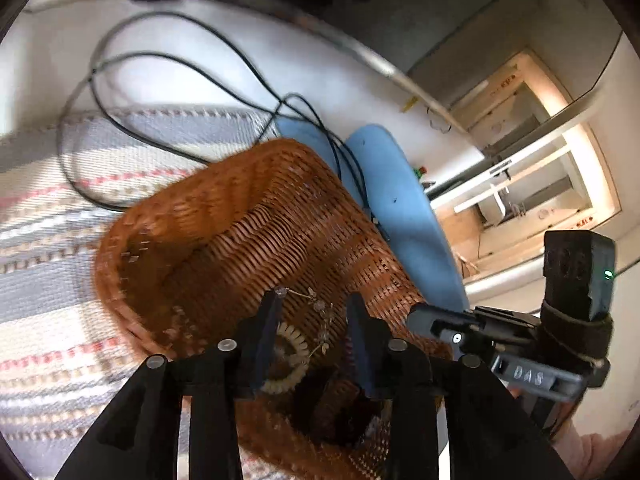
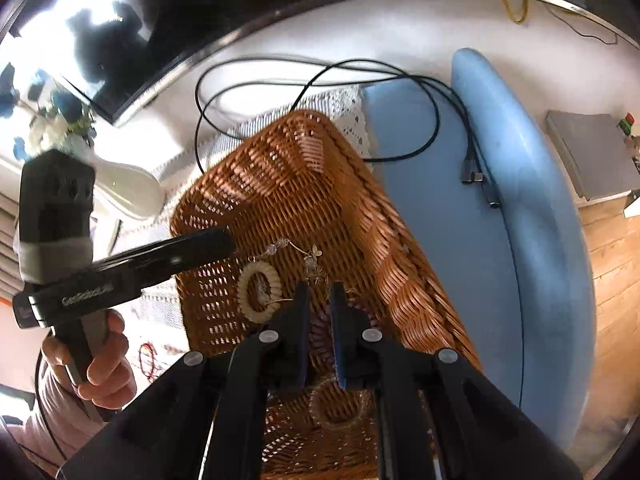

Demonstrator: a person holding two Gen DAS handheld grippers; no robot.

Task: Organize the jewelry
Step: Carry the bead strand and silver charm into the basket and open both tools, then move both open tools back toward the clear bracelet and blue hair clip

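Note:
A brown wicker basket [image 1: 224,216] [image 2: 288,184] lies on a striped cloth. Inside it are a cream beaded bracelet [image 1: 294,354] [image 2: 258,294], a thin chain with clear beads [image 1: 316,306] [image 2: 308,262] and a dark coiled band [image 1: 336,404] [image 2: 320,332]. My left gripper [image 1: 316,304] hangs open over the basket, its fingers astride the bracelet and chain, holding nothing. My right gripper [image 2: 320,288] is over the basket with a narrow gap between its fingers, just above the dark band; whether it pinches anything is unclear. The left gripper's body [image 2: 132,264] shows in the right view.
A black cable [image 1: 168,80] [image 2: 320,80] loops over the white table behind the basket. A light blue tray [image 1: 404,208] [image 2: 520,184] lies right of the basket. A red bracelet [image 2: 148,360] lies on the cloth left of the basket. A white object [image 2: 132,188] is at the left.

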